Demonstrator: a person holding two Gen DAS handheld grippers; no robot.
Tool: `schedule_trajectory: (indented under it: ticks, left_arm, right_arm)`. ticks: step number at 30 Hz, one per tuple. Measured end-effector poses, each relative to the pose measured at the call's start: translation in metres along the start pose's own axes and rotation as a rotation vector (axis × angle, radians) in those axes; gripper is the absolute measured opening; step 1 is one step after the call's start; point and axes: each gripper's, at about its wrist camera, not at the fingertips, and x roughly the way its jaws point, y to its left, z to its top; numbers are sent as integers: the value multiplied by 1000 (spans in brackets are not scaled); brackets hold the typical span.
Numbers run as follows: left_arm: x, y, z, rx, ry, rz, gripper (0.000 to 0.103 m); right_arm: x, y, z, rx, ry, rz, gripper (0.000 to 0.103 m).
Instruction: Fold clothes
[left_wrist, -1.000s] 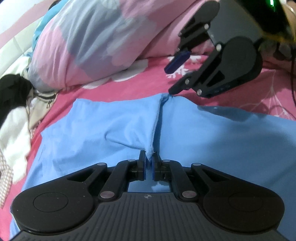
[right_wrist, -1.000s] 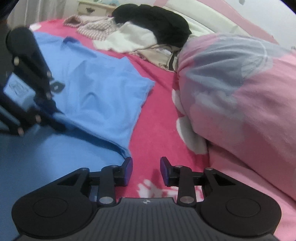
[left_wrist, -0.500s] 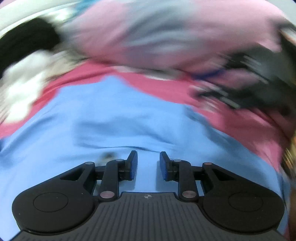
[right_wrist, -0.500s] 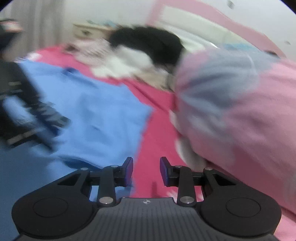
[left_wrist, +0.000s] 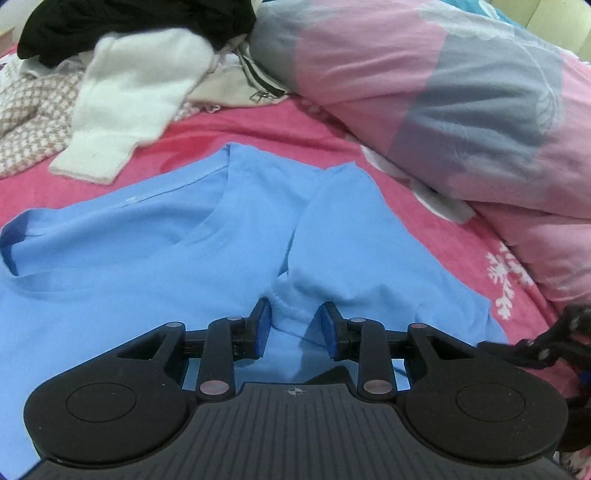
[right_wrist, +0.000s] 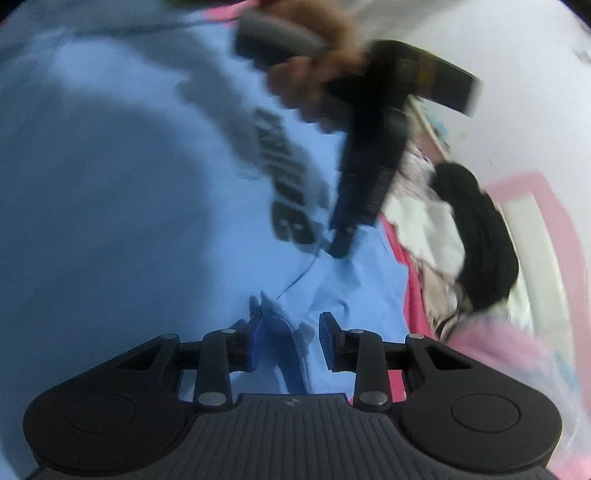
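A second ago the left gripper (left_wrist: 294, 326) pinched a fold of the blue shirt (left_wrist: 155, 251); now its jaws stand apart, a bunched hem between the pads but unpressed. The shirt lies flat on the red bedspread (left_wrist: 266, 129). The left view shows clothes (left_wrist: 125, 92) and quilt (left_wrist: 461, 92) sharply. The blurred right view alone shows a hand (right_wrist: 314, 77) holding the left gripper. The right gripper (right_wrist: 290, 338) tilts down, spread, a shirt fold beside its left pad.

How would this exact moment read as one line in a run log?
left gripper: open, fabric ridge between pads | right gripper: open | blue T-shirt: flat on pink bedsheet
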Motion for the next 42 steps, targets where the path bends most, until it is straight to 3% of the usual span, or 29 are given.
schedule_trajectory:
  ticks: [3,4,6,7,14,17,20,24,29,31,33,35,38,40,42]
  left_arm:
    - [0,3,3,-31,-2,-34,29]
    - [0,5,3,-47,-2,-48,25]
    - [1,7,4,-71,1,-94,6]
    - [1,9,6,-99,7,-117,3]
    - [-9,28,31,-345,-7,-334,1]
    - [-10,36,39,-413,-10,-364,1]
    - [-6,47,41,-491,7,-362,1]
    - [-4,57,35,-531,20,-359,1]
    - [-2,60,31,-465,21,-251,2]
    - [-3,61,29,-421,10,-196,3]
    - [-4,63,26,-400,1,-171,11]
    - [-8,65,21,-390,-11,-159,29]
    - [-26,60,15,-332,-74,-112,31]
    - [-42,52,10,-281,-134,-78,31]
    - [-55,38,5,-207,-187,-71,31]
  right_arm:
    - [9,8,3,-85,1,8,26]
    - [10,9,4,-91,4,10,19]
    - [12,7,6,-65,9,10,7]
    - [12,1,6,-3,3,9,6]
    - [-4,-89,-23,790,-95,138,6]
    - [-4,-112,-46,1090,-143,198,6]
    - [-1,-116,-65,1243,-161,221,6]
    - [-4,-109,-65,1258,-163,233,6]
    - [-5,-76,-40,997,-114,206,9]
    - [2,-60,-28,890,-81,217,26]
    - [5,-46,-17,803,-60,238,39]
    - [-1,-40,-11,750,-72,255,41]
    - [-11,-46,-13,782,-102,274,42]
    - [-16,-60,-23,885,-129,279,42]
    - [-20,-78,-38,994,-134,220,42]
